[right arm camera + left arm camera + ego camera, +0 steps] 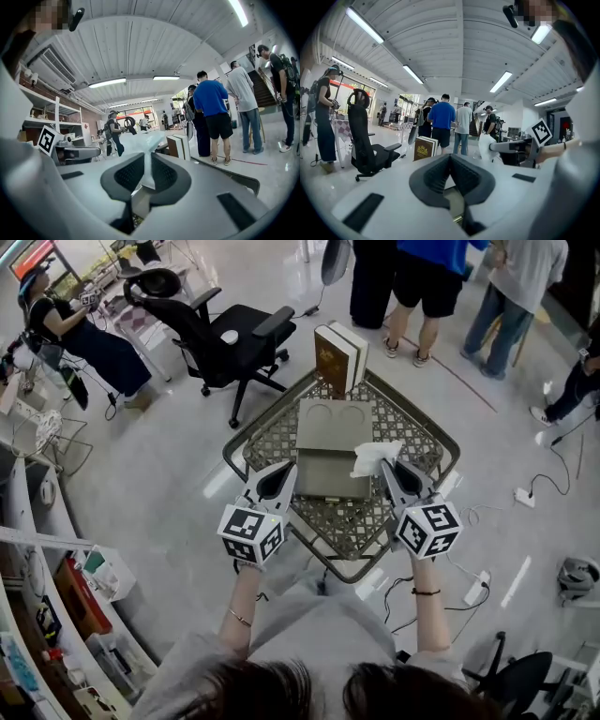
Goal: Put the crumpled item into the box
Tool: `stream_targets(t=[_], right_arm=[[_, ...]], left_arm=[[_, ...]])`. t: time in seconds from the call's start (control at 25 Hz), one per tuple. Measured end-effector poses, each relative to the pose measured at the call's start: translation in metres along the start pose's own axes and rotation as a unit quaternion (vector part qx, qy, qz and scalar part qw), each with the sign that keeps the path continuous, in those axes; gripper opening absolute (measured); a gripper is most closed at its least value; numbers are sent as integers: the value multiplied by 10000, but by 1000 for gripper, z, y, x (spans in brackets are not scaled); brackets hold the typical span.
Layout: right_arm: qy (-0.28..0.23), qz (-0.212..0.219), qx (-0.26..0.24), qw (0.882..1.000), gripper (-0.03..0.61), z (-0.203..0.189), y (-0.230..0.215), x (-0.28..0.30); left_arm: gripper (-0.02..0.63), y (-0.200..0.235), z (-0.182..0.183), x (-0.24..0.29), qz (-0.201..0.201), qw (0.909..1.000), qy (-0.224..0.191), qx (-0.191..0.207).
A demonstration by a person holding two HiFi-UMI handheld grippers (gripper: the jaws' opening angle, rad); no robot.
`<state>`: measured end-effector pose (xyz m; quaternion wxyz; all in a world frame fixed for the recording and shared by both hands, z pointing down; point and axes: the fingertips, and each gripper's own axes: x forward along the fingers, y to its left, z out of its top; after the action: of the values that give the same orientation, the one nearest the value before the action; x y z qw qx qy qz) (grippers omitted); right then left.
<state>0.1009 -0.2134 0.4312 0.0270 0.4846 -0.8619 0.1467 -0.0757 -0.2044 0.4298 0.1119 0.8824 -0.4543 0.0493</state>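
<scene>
White and crumpled, the tissue-like item (375, 457) is pinched in the right hand-held gripper (388, 468). In the right gripper view its two dark ribbed pads press on a thin neck of the item, and the rest billows out past the tips. From the head view it hangs over the right edge of the box (328, 460), close to the box's middle seam and not resting inside.

The left hand-held gripper (284, 472) is at the box's left edge, level with the right one. Its pads meet at the tips with nothing caught between them. Each tool carries its cube of black-and-white square markers nearest the person, the left cube (251, 532) and the right cube (428, 528).

The box is grey-olive and lies flat in two halves on the counter (375, 517), a metal lattice top with a raised rim. The far half shows two shallow round hollows. At the far corner of the counter stands an upright brown book-shaped case (339, 357) with a gold emblem and pale edges. A black office chair (225, 343) sits on the floor beyond the counter's left side, and several people stand further back.
</scene>
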Motion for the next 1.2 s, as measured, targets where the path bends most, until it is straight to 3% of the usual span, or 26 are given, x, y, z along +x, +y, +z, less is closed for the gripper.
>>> stream_targets(t=[0.6,1.2], right_arm=[[724,68,156,9972,57,-55,-11,65],[1448,216,433,9883,55,-119,-20,99]], left_arm=[[18,37,-59,39,-248,9971,616,-362],[17,46,-112,61,-310,9910,1079,-723]])
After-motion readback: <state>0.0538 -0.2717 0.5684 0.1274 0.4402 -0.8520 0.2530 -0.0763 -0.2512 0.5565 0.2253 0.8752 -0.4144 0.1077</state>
